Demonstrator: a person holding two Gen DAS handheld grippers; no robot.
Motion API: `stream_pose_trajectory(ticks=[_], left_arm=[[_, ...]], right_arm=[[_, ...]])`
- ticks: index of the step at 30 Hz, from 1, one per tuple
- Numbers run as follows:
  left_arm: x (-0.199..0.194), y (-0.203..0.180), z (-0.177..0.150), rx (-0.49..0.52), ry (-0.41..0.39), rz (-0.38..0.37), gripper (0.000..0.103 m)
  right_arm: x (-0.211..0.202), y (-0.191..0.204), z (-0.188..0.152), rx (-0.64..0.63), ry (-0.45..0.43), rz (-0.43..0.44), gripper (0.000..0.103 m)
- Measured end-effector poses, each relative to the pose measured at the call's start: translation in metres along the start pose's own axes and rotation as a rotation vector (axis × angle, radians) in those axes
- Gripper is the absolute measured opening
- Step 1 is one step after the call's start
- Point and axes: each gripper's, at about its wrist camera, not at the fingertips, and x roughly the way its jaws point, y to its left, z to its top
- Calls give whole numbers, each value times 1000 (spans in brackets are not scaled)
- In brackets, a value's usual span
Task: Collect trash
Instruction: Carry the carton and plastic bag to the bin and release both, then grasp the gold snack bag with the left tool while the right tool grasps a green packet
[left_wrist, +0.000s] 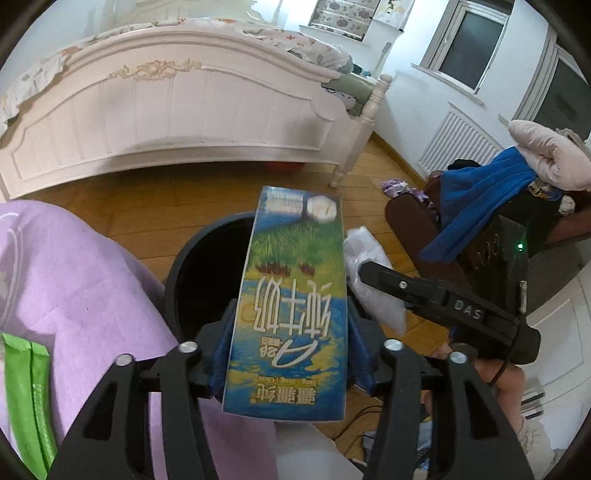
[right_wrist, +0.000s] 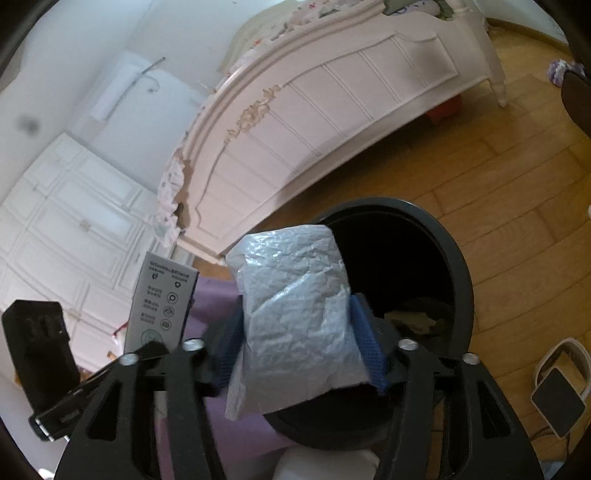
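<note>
Black bin (right_wrist: 461, 280) sits mid-frame, so the left gripper (left_wrist: 291, 354) squeezing the carton (left_wrist: 291, 306) and right gripper (right_wrist: 299, 354) squeezing the bag (right_wrist: 295, 306) should let go right over it.

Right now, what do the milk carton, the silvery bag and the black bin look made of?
Milk carton: printed paperboard, slightly glossy, with flat faces and crisp edges. Silvery bag: thin plastic or foil film, judging by its fine crinkles and sheen. Black bin: probably moulded plastic, with a smooth matte rim.
</note>
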Motion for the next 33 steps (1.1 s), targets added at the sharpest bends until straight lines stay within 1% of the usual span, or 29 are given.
stream_pose_trajectory(ticks=[1,2,3,10,14,18,23,28,31,33], left_arm=[[-1,0,1,-3,-8,11,85],[-4,1,1,-6,-21,17,89],[-7,1,1,-9,-37,20,90],[-34,10,-7,-22,-65,34,90],[-61,17,-21,-19,-94,58,90],[-94,29,-40,-15,-120,92,90],[-145,60,-72,-24,-146,187,90],[-203,104,-116,-80,-155,300,90],[-226,127,-142,-84,-126,381,90],[-233,140,-156,-77,-96,415,90]], right_arm=[[0,-1,1,9,-1,-4,74],[0,-2,2,12,-3,-5,74],[0,-1,3,10,-4,-8,74],[-7,14,-2,-16,-13,-4,74],[-8,38,-13,-70,1,17,74],[-1,79,-25,-152,34,44,74],[12,140,-48,-281,92,93,74],[32,196,-76,-394,175,133,74],[48,222,-93,-451,226,124,74],[65,240,-108,-493,271,90,74]])
